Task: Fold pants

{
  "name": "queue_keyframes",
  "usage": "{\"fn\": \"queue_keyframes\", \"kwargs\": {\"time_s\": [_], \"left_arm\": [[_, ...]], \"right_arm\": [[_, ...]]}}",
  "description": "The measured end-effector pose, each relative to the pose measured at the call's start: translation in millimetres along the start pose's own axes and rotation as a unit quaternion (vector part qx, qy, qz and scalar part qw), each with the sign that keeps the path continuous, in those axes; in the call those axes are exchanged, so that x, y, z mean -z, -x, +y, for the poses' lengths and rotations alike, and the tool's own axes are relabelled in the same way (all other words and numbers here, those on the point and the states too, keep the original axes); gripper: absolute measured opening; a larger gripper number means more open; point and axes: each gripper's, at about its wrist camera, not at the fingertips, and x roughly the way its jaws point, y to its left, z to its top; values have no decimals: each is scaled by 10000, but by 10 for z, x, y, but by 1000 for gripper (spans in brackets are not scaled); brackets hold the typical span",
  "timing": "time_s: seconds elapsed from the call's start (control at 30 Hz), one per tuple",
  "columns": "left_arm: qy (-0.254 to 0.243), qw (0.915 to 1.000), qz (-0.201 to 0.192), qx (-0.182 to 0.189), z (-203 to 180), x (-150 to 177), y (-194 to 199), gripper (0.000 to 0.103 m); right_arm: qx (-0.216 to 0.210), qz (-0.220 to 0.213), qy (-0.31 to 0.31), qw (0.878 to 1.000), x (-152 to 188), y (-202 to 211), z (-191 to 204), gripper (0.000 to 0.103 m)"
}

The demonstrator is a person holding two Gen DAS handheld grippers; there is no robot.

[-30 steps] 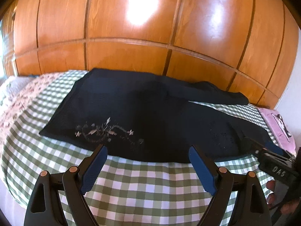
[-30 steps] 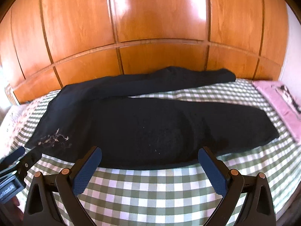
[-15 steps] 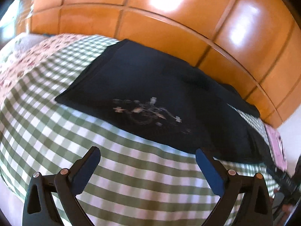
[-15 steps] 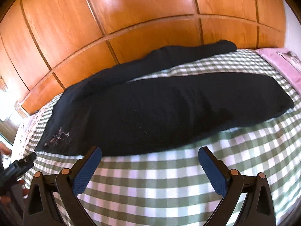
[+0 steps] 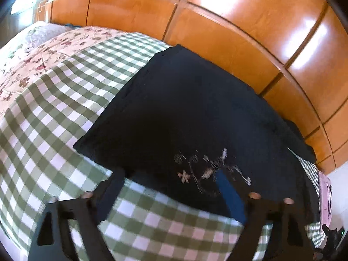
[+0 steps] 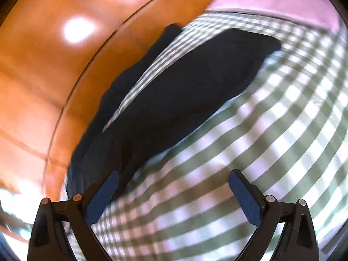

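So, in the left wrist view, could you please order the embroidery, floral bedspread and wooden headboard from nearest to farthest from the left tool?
1. Pale floral embroidery on the black pants, at the left tool.
2. Pink floral bedspread, far left.
3. Glossy wooden headboard, behind.

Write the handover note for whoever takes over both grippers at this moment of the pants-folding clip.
Left gripper: open, holding nothing, at the near edge of the pants by the embroidery.
Right gripper: open, holding nothing, over the checked sheet beside a pant leg; view blurred.
Pants lie spread flat on the bed along the wooden headboard, legs apart.
Done: nothing folded.
Left: grasp and make every fold.
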Motion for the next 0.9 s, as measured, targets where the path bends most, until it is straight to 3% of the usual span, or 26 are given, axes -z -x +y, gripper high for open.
{"fn": "queue_keyframes", "kwargs": {"time_s": [0.07, 0.17, 0.2, 0.23, 0.27, 0.3, 0.33, 0.4, 0.53, 0.73, 0.8, 0.9], "left_arm": [[179, 9998, 90, -65, 45, -50, -88, 66], [414, 9990, 144, -47, 115, -107, -186, 57], [462, 9988, 138, -68, 127, -122, -194, 54], [485, 9987, 146, -80, 130, -136, -198, 45], [451, 9988, 146, -92, 125, -155, -203, 27], [373, 9991, 132, -181, 117, -179, -207, 16], [369, 9990, 94, -255, 136, -205, -204, 9], [575, 9983, 8, -113, 213, -216, -167, 6], [457, 9987, -120, -199, 271, -163, 15, 5], [463, 9986, -193, -169, 406, 5, 278, 3], [446, 9975, -355, -417, 476, 53, 432, 0], [458, 9980, -352, -258, 645, 150, 613, 0]], "right_arm": [[-136, -133, -286, 9994, -131, -23, -135, 100], [-242, -323, -564, 9976, -343, -123, -245, 96], [-224, -380, -603, 9972, -410, -165, -256, 90], [-198, -433, -664, 9967, -498, -220, -273, 79], [-182, -461, -734, 9961, -565, -266, -312, 71], [-159, -454, -822, 9955, -638, -323, -348, 55], [-127, -433, -924, 9947, -702, -386, -392, 38], [-43, -357, -1045, 9939, -785, -484, -465, 19], [114, -192, -730, 9971, -900, -488, -414, 11], [450, -169, -40, 9988, -822, -301, -331, 10], [525, -134, 34, 9985, -791, -260, -347, 10], [495, -113, 64, 9987, -759, -221, -366, 10]]}}
